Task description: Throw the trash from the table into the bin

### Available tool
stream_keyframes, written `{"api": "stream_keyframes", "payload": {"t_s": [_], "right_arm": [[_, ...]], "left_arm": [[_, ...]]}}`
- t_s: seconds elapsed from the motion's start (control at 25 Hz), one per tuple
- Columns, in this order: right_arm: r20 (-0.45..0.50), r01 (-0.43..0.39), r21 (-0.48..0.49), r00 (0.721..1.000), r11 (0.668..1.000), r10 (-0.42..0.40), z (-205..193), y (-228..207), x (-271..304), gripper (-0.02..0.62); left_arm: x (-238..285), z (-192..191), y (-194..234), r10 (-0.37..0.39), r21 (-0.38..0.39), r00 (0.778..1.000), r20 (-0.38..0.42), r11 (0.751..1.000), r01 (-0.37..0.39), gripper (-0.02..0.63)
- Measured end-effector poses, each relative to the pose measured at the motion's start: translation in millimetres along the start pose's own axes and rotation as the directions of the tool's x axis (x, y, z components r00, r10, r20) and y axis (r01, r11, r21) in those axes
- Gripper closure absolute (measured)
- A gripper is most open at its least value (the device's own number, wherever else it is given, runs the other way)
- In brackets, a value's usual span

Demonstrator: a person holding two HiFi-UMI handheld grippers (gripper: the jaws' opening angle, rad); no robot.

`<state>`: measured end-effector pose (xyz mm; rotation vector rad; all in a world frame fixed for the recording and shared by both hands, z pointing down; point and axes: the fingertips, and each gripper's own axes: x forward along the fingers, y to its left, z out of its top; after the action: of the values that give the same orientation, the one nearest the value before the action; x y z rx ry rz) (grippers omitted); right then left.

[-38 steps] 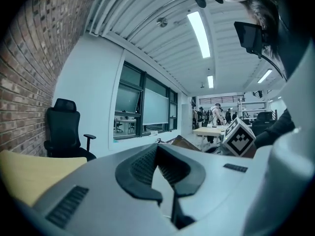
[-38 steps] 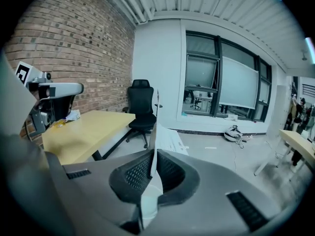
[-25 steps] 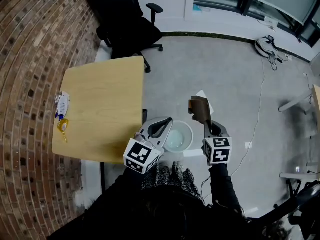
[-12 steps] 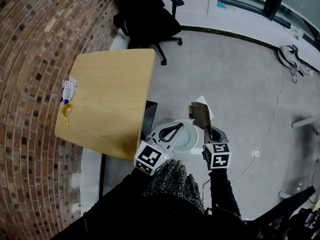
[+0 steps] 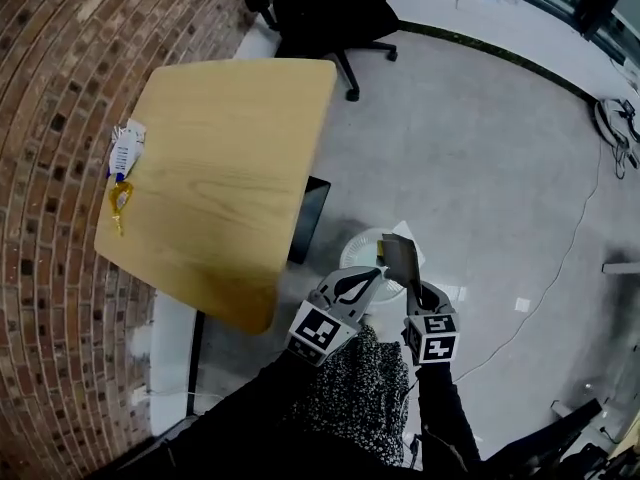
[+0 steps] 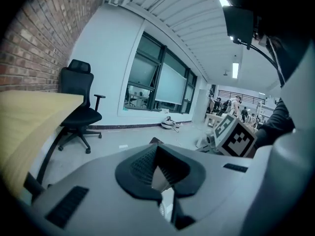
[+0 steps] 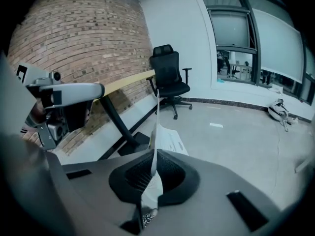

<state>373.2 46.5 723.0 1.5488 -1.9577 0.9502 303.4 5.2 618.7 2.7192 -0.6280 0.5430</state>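
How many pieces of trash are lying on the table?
2: a white packet and, beside it, a yellow wrapper, both at the table edge by the brick wall. Nothing looks hidden.

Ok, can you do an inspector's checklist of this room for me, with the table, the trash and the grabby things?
Surface: wooden table, mostly bare.
Job's things: white wrapper and yellow wrapper lie at the table's brick-wall edge; white bin stands on the floor beside the table.
Clutter: nothing seen.
Grippers: right hand-held gripper shut on paper scrap, by the bin; left hand-held gripper shut, nothing between its jaws.
Cables: one thin cable trails across the floor.
Surroundings: brick wall, black office chair, big windows.
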Motion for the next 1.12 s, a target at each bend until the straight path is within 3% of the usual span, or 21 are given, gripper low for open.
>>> {"api": "stream_keyframes", "payload": {"t_s": [0.2, 0.72, 0.88, 1.12], "right_arm": [[-0.045, 0.000, 0.015, 0.999, 1.000, 0.000, -38, 3, 42, 0.582], [-0.152, 0.041, 0.061, 0.988, 0.997, -0.031, -123, -7, 124, 0.581], [-0.173, 0.052, 0.087, 0.984, 0.995, -0.037, -137, -13, 135, 0.581], [-0.173, 0.062, 0.035, 0.983, 0.997, -0.055, -143, -11, 143, 0.570]], "left_arm": [[20, -56, 26, 0.001, -0.045, 0.999, -0.041, 0.999, -0.003, 0.600], [64, -174, 43, -0.059, -0.002, 0.988, -0.141, 0.998, 0.059, 0.600], [65, -186, 49, -0.054, -0.014, 0.988, -0.146, 0.999, 0.052, 0.601], [61, -181, 42, -0.066, -0.023, 0.990, -0.124, 0.998, 0.064, 0.600]]}}
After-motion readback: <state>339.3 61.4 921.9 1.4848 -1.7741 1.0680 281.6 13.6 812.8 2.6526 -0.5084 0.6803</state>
